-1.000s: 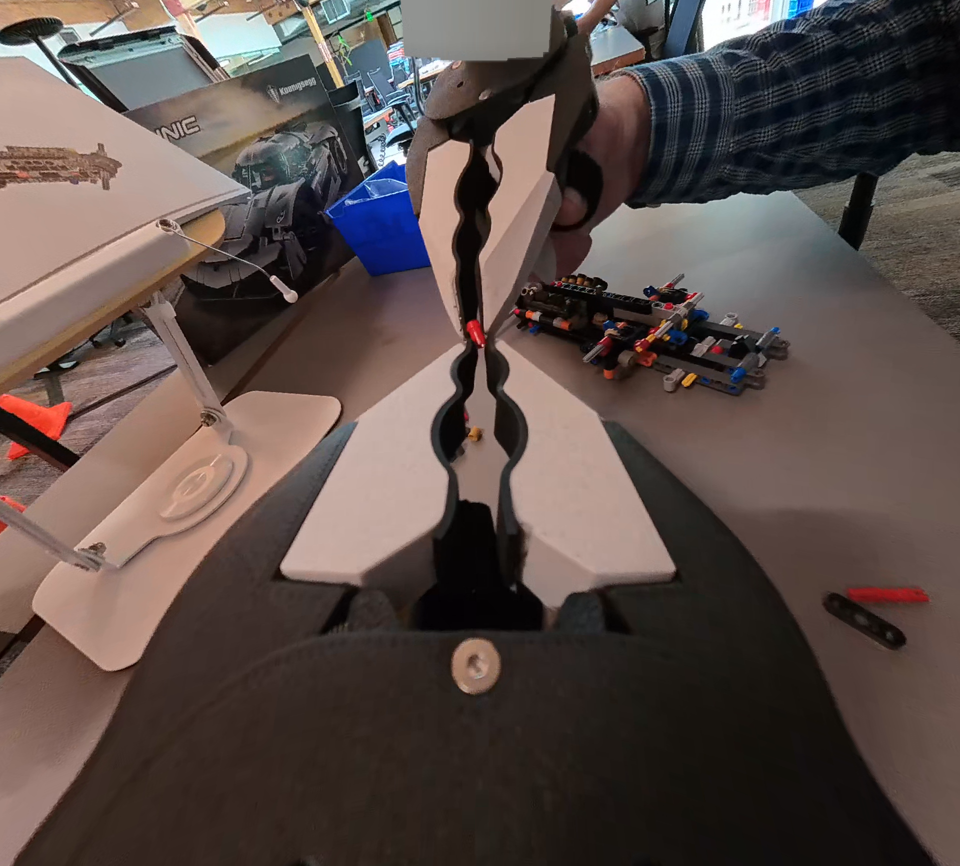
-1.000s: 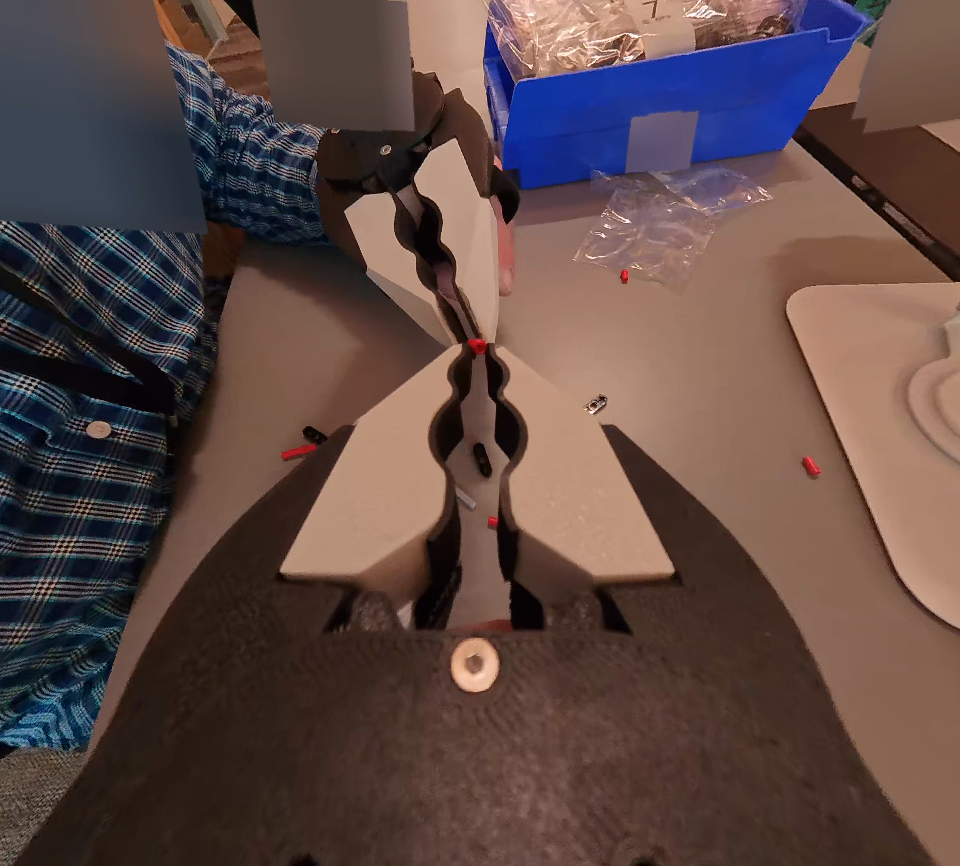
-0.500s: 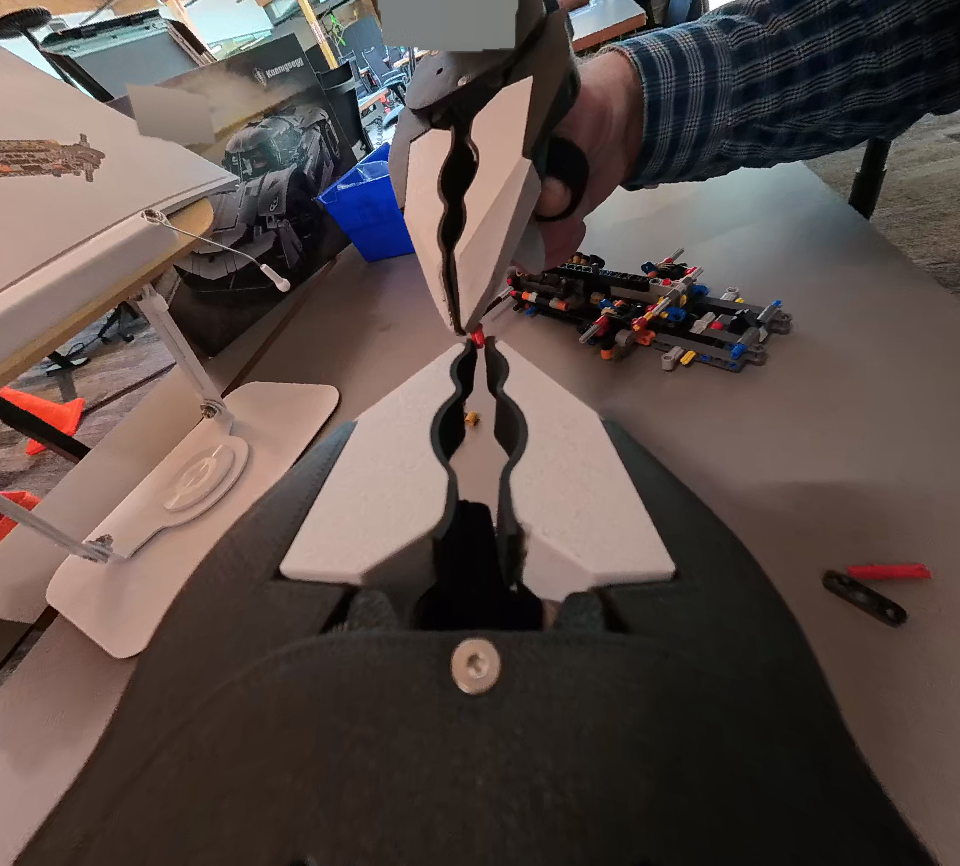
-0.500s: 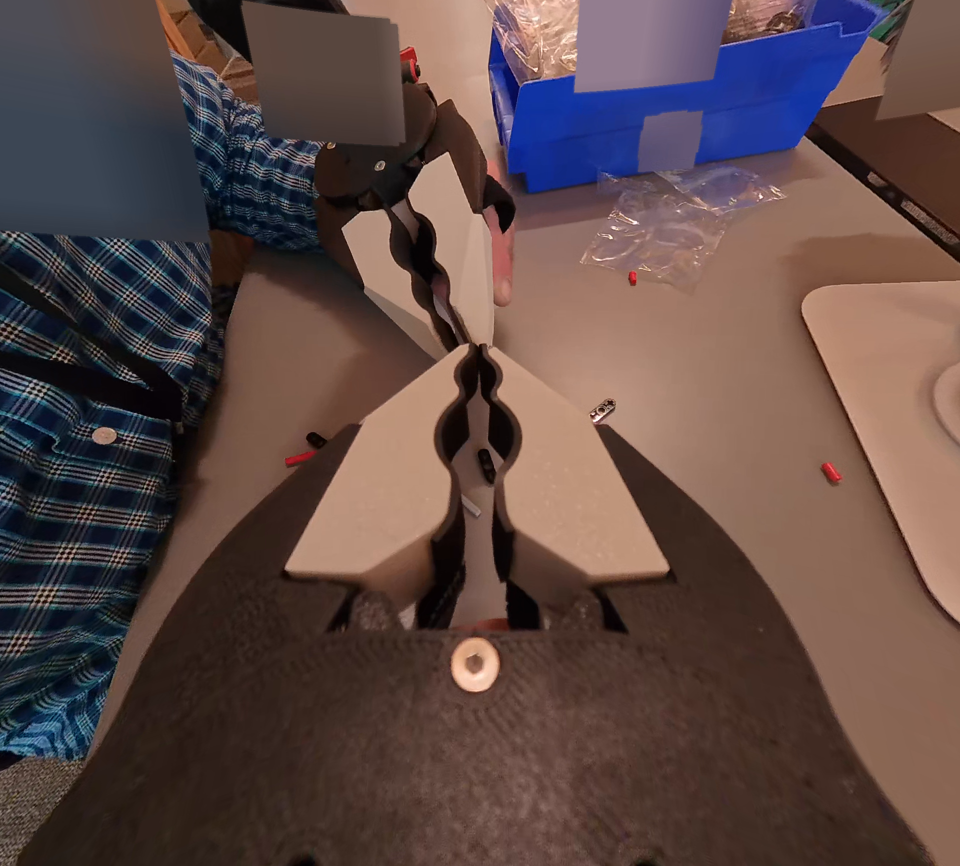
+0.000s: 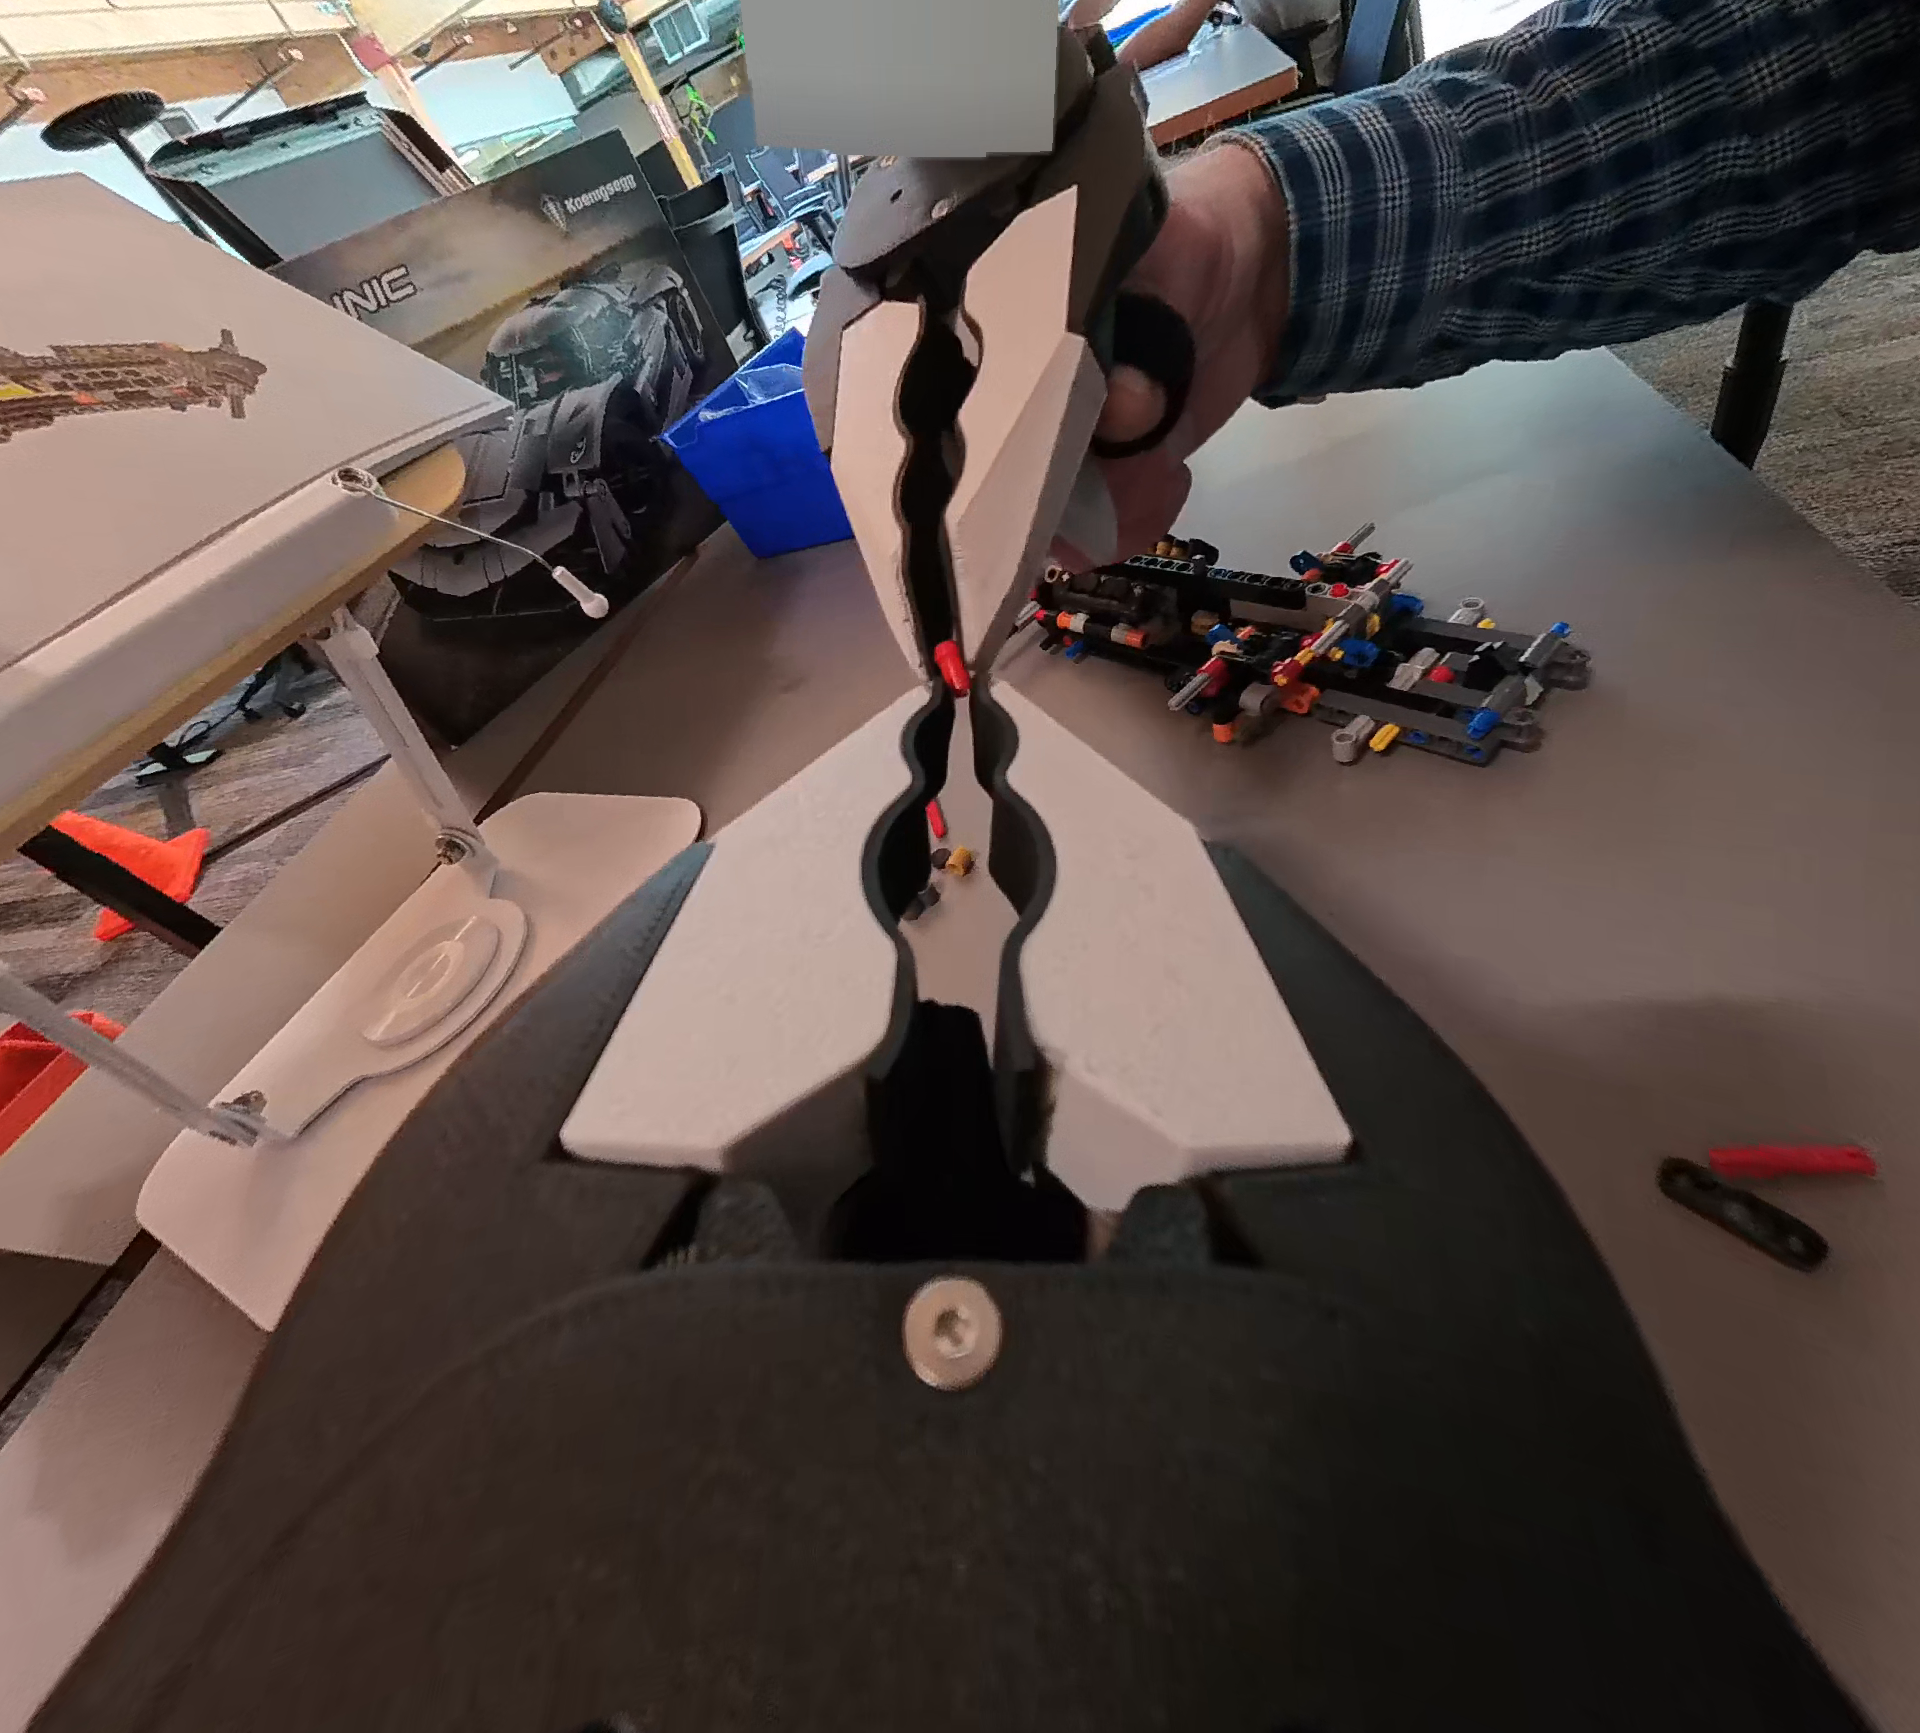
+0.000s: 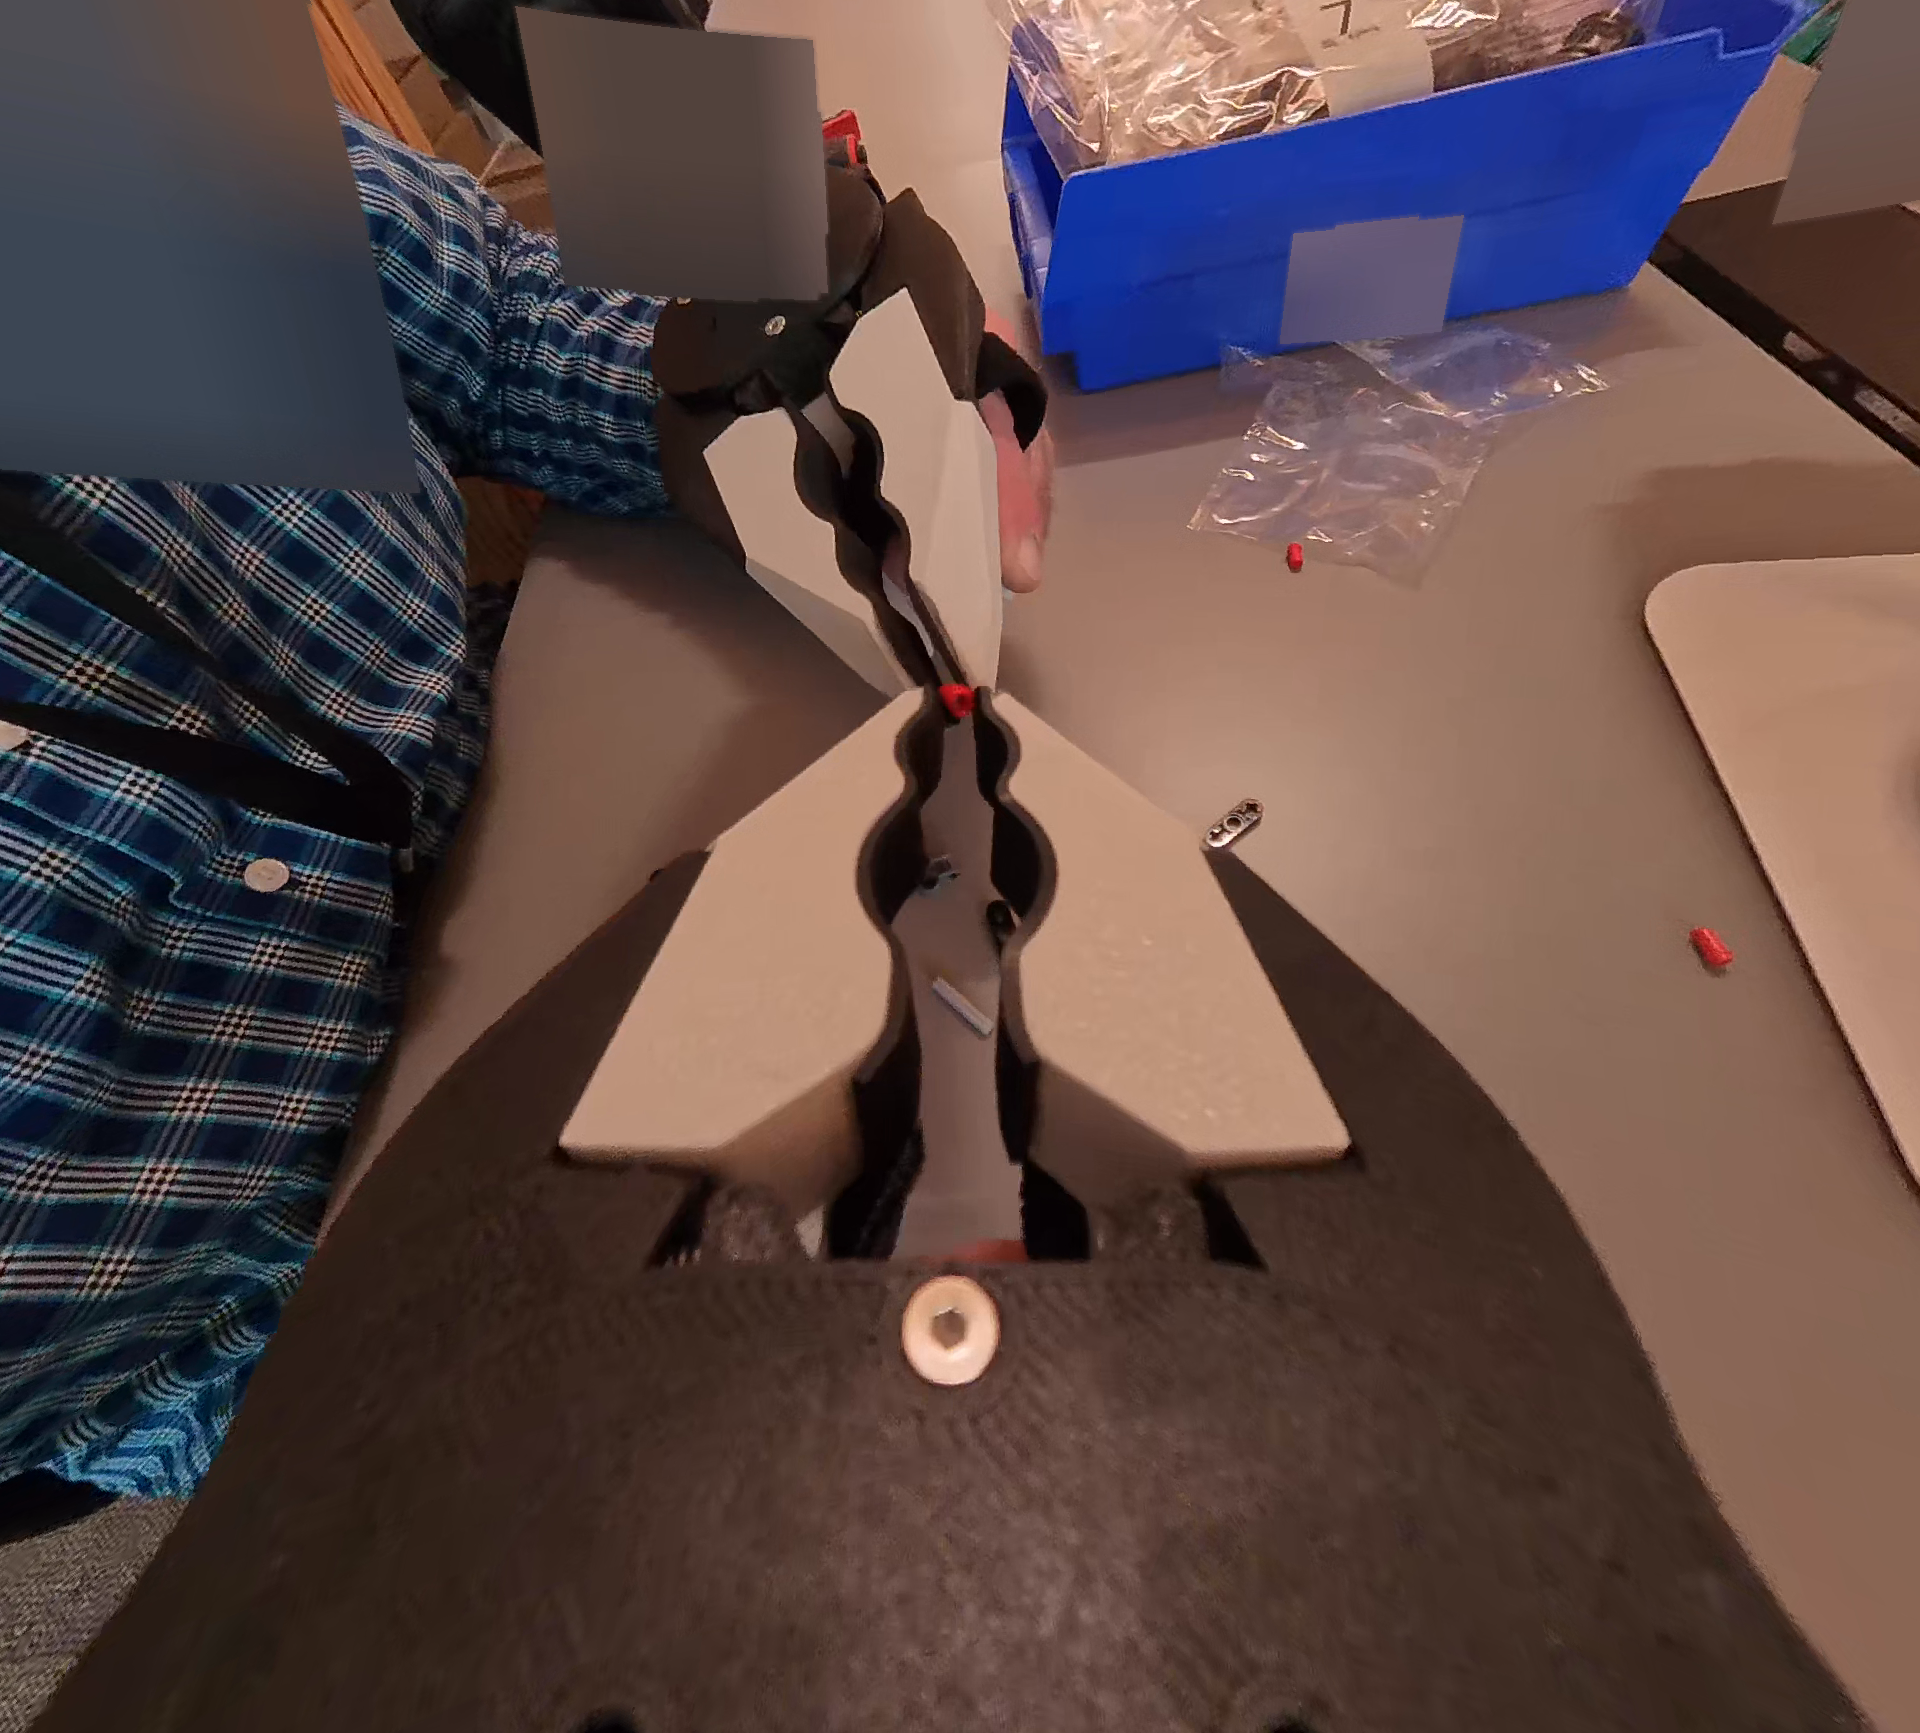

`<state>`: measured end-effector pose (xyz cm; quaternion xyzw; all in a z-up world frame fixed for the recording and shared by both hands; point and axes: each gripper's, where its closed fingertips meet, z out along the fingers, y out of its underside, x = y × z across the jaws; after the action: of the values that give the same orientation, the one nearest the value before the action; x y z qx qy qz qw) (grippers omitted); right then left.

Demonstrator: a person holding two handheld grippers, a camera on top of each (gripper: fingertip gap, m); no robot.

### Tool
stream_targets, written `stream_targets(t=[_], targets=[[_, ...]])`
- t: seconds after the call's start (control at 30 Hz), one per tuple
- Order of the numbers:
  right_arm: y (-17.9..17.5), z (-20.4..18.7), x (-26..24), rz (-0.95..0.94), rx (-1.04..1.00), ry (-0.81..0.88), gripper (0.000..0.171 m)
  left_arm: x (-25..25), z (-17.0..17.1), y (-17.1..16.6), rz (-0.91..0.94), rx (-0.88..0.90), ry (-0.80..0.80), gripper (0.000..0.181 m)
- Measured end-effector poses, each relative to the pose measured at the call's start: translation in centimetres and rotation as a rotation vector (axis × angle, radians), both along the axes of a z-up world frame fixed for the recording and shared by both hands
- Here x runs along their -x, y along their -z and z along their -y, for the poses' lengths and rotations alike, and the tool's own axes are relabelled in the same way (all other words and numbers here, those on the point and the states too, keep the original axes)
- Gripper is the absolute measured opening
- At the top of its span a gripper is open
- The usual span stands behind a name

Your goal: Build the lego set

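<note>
Grey tabletop [image 5: 1558, 904] fills an open workshop room. At 1 o'clock of the left gripper [image 5: 951, 696] lies the lego assembly [image 5: 1309, 655]. Both grippers meet tip to tip: the right gripper [image 6: 954, 701] has its jaws pressed together on a red pin [image 6: 954, 699]; whether the left also pinches it cannot be told. At 1 o'clock of the right gripper, a blue bin [image 6: 1351, 249] holds bags bearing labels with writing.

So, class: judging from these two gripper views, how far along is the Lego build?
Done: a long, flat frame of dark beams and coloured pins lies assembled on the table.
In hand: a small red pin sits where the tips of the left gripper and right gripper meet.
Left: loose pieces on the table and unopened bags in the blue bin.
</note>
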<state>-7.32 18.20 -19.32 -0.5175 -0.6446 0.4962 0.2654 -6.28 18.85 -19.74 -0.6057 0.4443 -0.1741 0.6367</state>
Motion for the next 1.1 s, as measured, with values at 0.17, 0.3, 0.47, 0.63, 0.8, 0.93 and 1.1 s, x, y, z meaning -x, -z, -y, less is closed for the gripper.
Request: stream_targets(t=[0.17, 0.3, 0.47, 0.63, 0.8, 0.93, 1.1], targets=[[0.0, 0.0, 0.0, -0.004, 0.008, 0.0, 0.002, 0.0, 0.0, 0.1, 0.0, 0.004, 0.002, 0.003], [0.8, -0.3, 0.1, 0.016, -0.042, 0.009, 0.002, 0.5, -0.3, 1.3, -0.06, 0.05, -0.025, 0.009], [3.5, -1.4, 0.6, 0.111, -0.203, 0.033, 0.002, 2.1, -0.3, 5.9, -0.193, 0.25, -0.038, 0.027], [7.3, -1.3, 1.7, 0.228, -0.38, -0.001, 0.002, 3.7, -1.0, 9.7, -0.356, 0.344, -0.118, 0.02], [9.4, -1.6, 2.5, 0.291, -0.456, -0.035, 0.002, 4.2, -1.2, 11.7, -0.443, 0.396, -0.136, 0.018], [10.3, -1.6, 2.7, 0.329, -0.5, -0.062, 0.002, 4.0, -1.2, 12.0, -0.448, 0.404, -0.128, 0.008], [11.0, -1.7, 2.8, 0.353, -0.527, -0.075, 0.002, 3.9, -1.2, 12.0, -0.451, 0.398, -0.12, 0.007]])
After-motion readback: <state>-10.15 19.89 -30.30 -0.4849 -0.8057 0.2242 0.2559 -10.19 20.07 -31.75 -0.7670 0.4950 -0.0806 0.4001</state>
